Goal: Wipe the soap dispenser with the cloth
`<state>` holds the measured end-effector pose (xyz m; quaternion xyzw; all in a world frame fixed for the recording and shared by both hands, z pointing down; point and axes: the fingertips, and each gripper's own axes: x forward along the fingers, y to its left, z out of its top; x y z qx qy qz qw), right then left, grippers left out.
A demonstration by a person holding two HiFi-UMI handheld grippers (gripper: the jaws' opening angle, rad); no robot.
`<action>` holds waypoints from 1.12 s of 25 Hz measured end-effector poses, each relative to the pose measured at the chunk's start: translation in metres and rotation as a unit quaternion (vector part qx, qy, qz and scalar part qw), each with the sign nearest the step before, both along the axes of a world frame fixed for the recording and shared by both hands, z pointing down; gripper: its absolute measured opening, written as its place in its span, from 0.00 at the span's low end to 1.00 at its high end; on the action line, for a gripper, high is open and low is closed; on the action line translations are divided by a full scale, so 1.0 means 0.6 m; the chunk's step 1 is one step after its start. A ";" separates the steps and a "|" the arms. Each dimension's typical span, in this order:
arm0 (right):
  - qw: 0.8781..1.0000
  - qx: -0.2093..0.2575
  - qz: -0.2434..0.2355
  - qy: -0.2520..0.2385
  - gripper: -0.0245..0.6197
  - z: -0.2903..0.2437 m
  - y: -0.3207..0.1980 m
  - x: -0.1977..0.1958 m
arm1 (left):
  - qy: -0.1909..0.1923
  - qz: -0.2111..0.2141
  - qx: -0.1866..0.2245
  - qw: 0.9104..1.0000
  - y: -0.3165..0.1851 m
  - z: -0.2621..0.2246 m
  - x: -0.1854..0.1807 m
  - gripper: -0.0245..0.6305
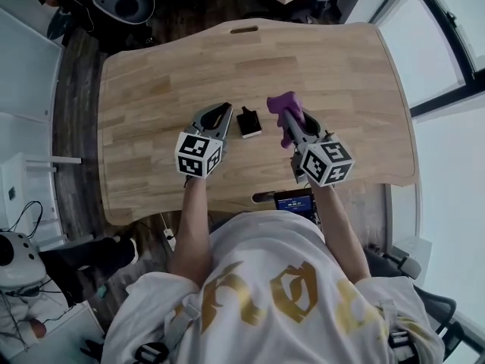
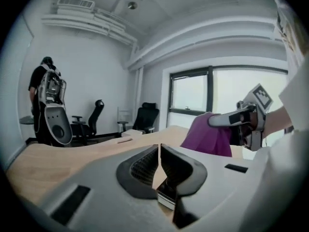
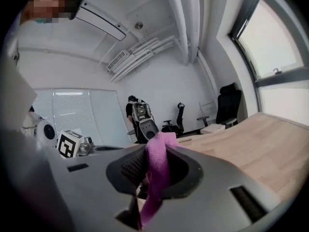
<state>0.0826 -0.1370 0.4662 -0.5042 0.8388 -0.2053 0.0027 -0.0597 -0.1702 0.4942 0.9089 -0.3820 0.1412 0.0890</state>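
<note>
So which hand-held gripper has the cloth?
The right hand-held gripper: the purple cloth is pinched in its jaws. The left hand-held gripper is shut on nothing.

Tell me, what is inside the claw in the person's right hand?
A purple cloth, pinched between the jaws of the right gripper and hanging down through them. The cloth covers the jaws' inner faces, and its lower end drops out of sight behind the gripper's body.

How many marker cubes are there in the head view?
2. One marker cube is on the left gripper, left of the soap dispenser; the other is on the right gripper, which holds the purple cloth. None looks hidden.
</note>
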 end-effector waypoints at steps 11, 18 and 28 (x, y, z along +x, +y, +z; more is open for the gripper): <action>0.997 0.034 0.014 0.061 0.12 -0.031 0.053 -0.009 | 0.024 -0.060 0.003 0.998 0.045 -0.044 0.001 0.05; 0.997 0.042 0.021 0.066 0.12 -0.035 0.061 -0.011 | 0.026 -0.061 0.010 0.998 0.052 -0.053 0.000 0.05; 0.996 0.050 0.018 0.073 0.12 -0.035 0.059 -0.016 | 0.019 -0.101 -0.026 0.994 0.042 -0.025 -0.019 0.05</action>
